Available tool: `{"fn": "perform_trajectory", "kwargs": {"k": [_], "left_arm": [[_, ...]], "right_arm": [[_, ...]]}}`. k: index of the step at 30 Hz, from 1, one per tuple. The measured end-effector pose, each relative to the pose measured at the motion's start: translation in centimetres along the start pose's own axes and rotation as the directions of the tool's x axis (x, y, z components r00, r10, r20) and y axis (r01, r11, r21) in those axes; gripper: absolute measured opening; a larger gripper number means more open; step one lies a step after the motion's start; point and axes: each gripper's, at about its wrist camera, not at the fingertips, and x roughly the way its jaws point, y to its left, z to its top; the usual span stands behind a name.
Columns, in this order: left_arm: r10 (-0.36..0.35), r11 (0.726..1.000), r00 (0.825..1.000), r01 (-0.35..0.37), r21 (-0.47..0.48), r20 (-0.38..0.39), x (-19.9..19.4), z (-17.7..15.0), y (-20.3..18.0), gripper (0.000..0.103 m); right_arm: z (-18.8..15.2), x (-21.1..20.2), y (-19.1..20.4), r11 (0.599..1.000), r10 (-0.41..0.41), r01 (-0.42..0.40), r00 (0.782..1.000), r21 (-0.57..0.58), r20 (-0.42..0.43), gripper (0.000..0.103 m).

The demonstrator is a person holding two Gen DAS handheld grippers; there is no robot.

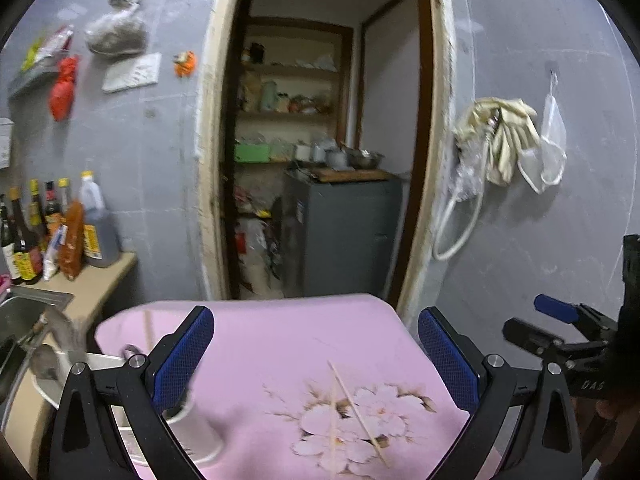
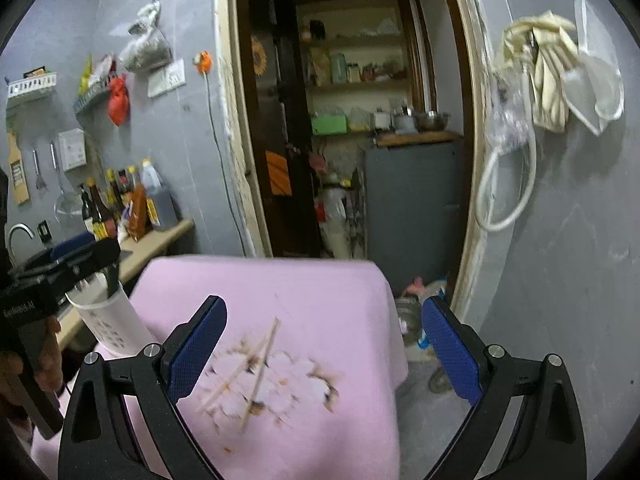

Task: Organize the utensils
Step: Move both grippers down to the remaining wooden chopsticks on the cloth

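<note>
Two wooden chopsticks [image 1: 352, 412] lie crossed on the flower print of a pink cloth [image 1: 280, 332] that covers the table. In the right wrist view the same chopsticks [image 2: 248, 372] are blurred. A white cup [image 1: 196, 428] stands at the cloth's left edge, partly behind my left gripper's left finger. My left gripper [image 1: 316, 356] hangs open above the cloth with nothing between its blue pads. My right gripper [image 2: 324, 350] is open too, above and to the right of the chopsticks, and holds nothing. The left gripper [image 2: 105, 243] hovers over the white cup [image 2: 112, 320].
A counter [image 1: 104, 280] with sauce bottles [image 1: 48, 232] and a steel sink [image 1: 20, 316] runs along the left. Beyond the table's far edge an open doorway [image 1: 320, 160] shows shelves and a grey cabinet [image 1: 340, 236]. Gloves and bags [image 1: 508, 140] hang on the right wall.
</note>
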Motion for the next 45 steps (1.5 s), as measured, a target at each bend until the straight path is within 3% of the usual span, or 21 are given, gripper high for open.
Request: {"fn": "perform_trajectory", "kwargs": {"k": [8, 13, 16, 20, 22, 27, 32, 38, 45], "left_arm": [[-0.028, 0.999, 0.993, 0.032, 0.032, -0.115, 4.0, -1.6, -2.2, 0.103], [-0.029, 0.998, 0.979, 0.040, 0.049, -0.204, 6.4, -3.1, -2.6, 0.085], [-0.020, 0.999, 0.960, 0.032, 0.042, -0.279, 8.4, -4.2, -2.2, 0.075], [-0.030, 1.000, 0.923, 0.031, -0.004, -0.384, 11.3, -6.0, -1.1, 0.066], [-0.036, 0.999, 0.901, 0.029, -0.023, -0.431, 12.6, -6.8, -0.6, 0.059], [-0.080, 0.996, 0.835, 0.042, -0.083, -0.544, 15.4, -9.0, 0.6, 0.046], [-0.119, 0.991, 0.799, 0.054, -0.126, -0.590, 16.5, -10.2, 1.6, 0.041], [-0.138, 0.987, 0.777, 0.055, -0.152, -0.614, 17.2, -10.8, 2.4, 0.035], [-0.159, 0.982, 0.774, 0.062, -0.177, -0.613, 17.3, -10.7, 2.5, 0.035]], "right_arm": [[-2.8, 2.9, -2.4, 1.000, 0.003, 0.000, 0.996, 0.024, -0.094, 0.096], [-4.0, 5.2, -3.0, 0.998, 0.030, -0.022, 0.987, 0.053, -0.157, 0.095], [-4.6, 6.8, -3.1, 0.996, 0.063, -0.050, 0.979, 0.072, -0.193, 0.087], [-5.4, 9.0, -2.6, 0.993, 0.101, -0.084, 0.965, 0.082, -0.242, 0.076], [-5.7, 10.4, -2.1, 0.990, 0.129, -0.109, 0.953, 0.085, -0.273, 0.065], [-7.0, 13.3, -0.3, 0.981, 0.195, -0.174, 0.911, 0.090, -0.363, 0.054], [-8.6, 15.3, 1.9, 0.969, 0.242, -0.236, 0.866, 0.069, -0.437, 0.043], [-9.6, 16.6, 4.1, 0.950, 0.289, -0.308, 0.820, 0.045, -0.493, 0.036], [-10.3, 17.8, 6.6, 0.941, 0.292, -0.339, 0.785, 0.016, -0.547, 0.036]]}}
